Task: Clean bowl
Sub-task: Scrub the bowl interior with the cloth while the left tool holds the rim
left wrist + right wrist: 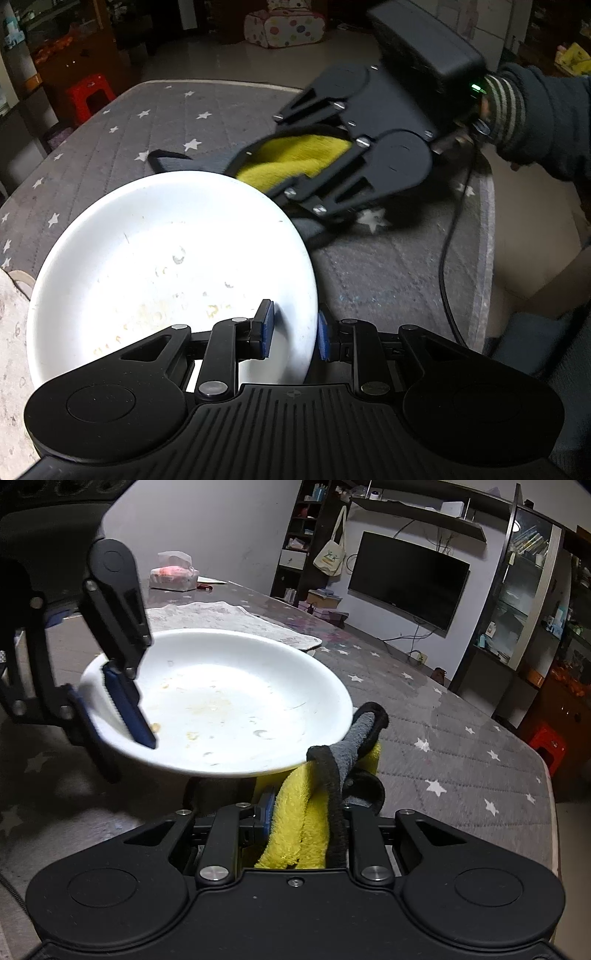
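Tabletop (461,746) open beyond bowl (229,698); tissue pack (173,576) at far edge, mat (229,616) behind bowl.

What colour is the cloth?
Yellow on one side, grey with black edging on the other; clearest in the right wrist view.

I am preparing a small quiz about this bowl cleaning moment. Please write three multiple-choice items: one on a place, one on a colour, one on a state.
1. Where does the left hand-held gripper grip the white bowl?
A. on its rim
B. under its base
C. nowhere

2. Which colour is the fluffy side of the cloth in the right hand-held gripper?
A. red
B. yellow
C. white

3. What is the state of the bowl's inside?
A. spotless
B. full of water
C. marked with food residue

Answers: 1 A, one blue pad lies inside the rim and one outside; 2 B, yellow pile shows between the jaws, with a grey side and dark edging; 3 C, yellowish smears and crumbs show on the white inside.
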### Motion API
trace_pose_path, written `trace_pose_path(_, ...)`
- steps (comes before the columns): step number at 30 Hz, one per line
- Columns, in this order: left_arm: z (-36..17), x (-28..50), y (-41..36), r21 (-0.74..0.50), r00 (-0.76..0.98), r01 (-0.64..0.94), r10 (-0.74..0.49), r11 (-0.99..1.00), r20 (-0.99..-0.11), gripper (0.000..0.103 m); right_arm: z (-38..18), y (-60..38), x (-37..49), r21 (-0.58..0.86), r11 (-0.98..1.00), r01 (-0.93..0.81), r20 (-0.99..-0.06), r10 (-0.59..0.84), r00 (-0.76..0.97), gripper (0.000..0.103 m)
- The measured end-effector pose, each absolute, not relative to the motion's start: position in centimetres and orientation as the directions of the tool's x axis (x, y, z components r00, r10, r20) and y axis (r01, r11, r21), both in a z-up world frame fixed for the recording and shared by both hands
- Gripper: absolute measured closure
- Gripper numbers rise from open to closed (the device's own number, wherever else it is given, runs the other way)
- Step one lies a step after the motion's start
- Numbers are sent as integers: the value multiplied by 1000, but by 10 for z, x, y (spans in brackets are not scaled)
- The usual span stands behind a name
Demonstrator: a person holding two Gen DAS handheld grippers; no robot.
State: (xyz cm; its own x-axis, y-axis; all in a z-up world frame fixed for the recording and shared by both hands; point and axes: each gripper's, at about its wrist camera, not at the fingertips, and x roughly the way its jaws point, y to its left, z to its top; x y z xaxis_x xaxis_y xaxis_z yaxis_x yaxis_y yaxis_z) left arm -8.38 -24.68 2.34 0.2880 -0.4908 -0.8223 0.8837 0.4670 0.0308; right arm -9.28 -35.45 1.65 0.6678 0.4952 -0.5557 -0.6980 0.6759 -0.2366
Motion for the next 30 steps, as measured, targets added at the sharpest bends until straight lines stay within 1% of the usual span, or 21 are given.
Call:
trace_pose_path(12, 22, -90, -236, -5, 234, 906, -510, 423, -828, 78, 17, -345, -66, -273, 618, -738, -566, 517, 642, 80)
trace_pose_path(22, 24, -89, -240, -12, 262, 878, -502, 478, -824, 76, 15, -344, -70, -269, 620, -737, -567, 517, 642, 80)
trace_pose_path(27, 26, -90, -253, 26, 305, 867, -489, 498, -817, 76, 15, -343, -76, -262, 639, -724, -564, 507, 651, 80)
trace_pose_path(30, 31, -88, -257, 52, 331, 860, -476, 508, -815, 71, 15, -342, -82, -262, 644, -718, -566, 500, 655, 80)
